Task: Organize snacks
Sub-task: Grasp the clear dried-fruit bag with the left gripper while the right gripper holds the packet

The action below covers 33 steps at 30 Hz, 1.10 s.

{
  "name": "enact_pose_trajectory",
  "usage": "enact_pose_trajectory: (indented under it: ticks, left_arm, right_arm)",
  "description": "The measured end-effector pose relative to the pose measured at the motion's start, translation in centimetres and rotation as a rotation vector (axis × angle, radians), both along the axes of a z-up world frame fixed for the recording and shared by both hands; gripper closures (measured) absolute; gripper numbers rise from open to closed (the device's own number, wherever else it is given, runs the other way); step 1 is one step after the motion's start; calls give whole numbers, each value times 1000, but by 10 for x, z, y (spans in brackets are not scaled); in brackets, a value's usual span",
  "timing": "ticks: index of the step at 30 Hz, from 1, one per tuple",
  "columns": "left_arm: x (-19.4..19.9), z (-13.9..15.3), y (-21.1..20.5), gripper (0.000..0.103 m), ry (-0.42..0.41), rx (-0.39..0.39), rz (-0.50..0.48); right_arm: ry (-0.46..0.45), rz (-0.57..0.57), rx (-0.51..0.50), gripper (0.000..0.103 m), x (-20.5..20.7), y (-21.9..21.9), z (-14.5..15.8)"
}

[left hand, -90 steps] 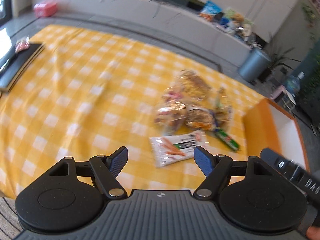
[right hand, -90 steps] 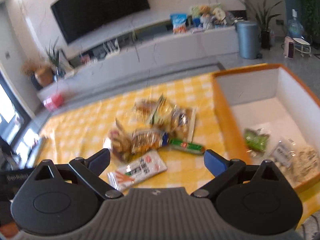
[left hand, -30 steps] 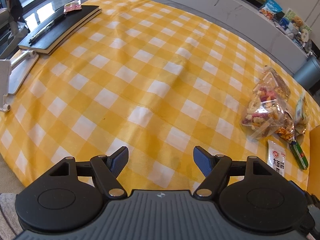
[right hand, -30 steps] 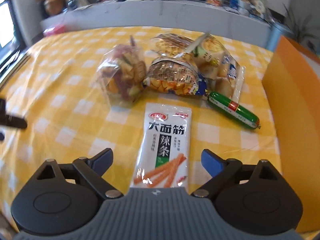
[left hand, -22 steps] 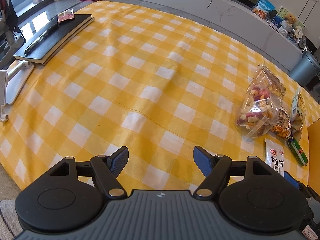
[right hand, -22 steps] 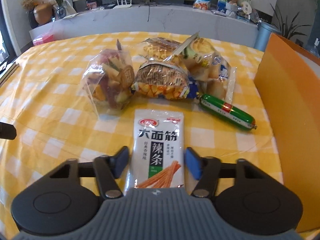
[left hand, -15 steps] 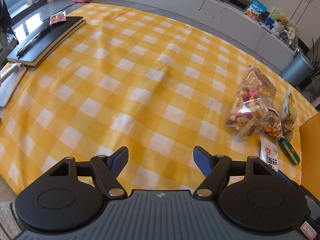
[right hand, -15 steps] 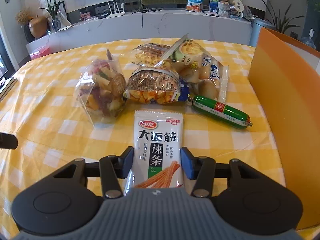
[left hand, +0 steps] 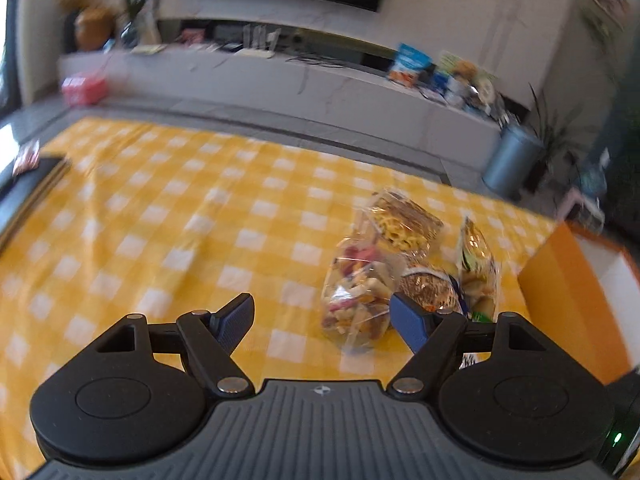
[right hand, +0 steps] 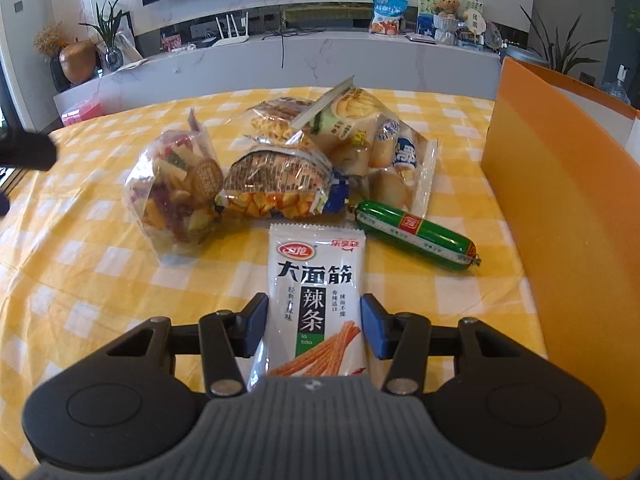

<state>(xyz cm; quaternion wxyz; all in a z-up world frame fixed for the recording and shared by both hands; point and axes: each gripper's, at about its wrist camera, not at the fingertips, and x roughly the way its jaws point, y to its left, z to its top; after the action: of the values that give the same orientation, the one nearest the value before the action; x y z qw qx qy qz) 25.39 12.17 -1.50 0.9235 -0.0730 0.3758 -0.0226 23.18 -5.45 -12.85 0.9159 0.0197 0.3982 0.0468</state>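
Your right gripper (right hand: 314, 326) has just closed in on the flat white spicy-strip packet (right hand: 316, 284), its blue pads pressing both long edges while the packet lies on the yellow-and-white checked tabletop (right hand: 80, 264); taking it across the narrow width probably suits such a thin, limp pouch. The orange-walled box (right hand: 560, 216) stands just to the right, likely where it belongs. Behind the packet, the green sausage stick (right hand: 416, 234), the clear bag of mixed crackers (right hand: 176, 192) and the other crinkly bags wait in a tight cluster. Your left gripper (left hand: 322, 322) has just been opening wider, nothing between its jaws, pointed towards the cracker bag (left hand: 360, 292), seemingly ready for it.
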Motion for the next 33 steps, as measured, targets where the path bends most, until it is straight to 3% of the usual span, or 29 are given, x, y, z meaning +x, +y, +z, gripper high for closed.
enact_pose_trajectory:
  ticks: [3, 8, 13, 17, 20, 22, 24, 33]
  left_arm:
    - [11, -6, -25, 13, 25, 116, -70]
    - [37, -22, -52, 13, 83, 199, -178]
    - [60, -45, -64, 12, 140, 264, -208]
    - [76, -56, -60, 17, 169, 242, -175]
    - [80, -60, -51, 24, 175, 170, -177]
    - [83, -64, -42, 33, 196, 87, -172]
    - [82, -66, -37, 35, 200, 43, -168]
    - [44, -59, -26, 36, 258, 95, -171]
  right_arm:
    - [-6, -18, 48, 54, 5, -6, -1]
    - [-8, -14, 110, 54, 6, -15, -1]
    - [-7, -21, 162, 54, 7, -20, -2]
    - [-22, -1, 125, 54, 7, -15, -4]
    - [-29, 4, 111, 54, 8, -14, -5]
    - [-35, 10, 99, 53, 8, -13, -6]
    - [-40, 16, 83, 53, 8, -11, -6]
    - [-53, 58, 7, 53, 6, -3, -5]
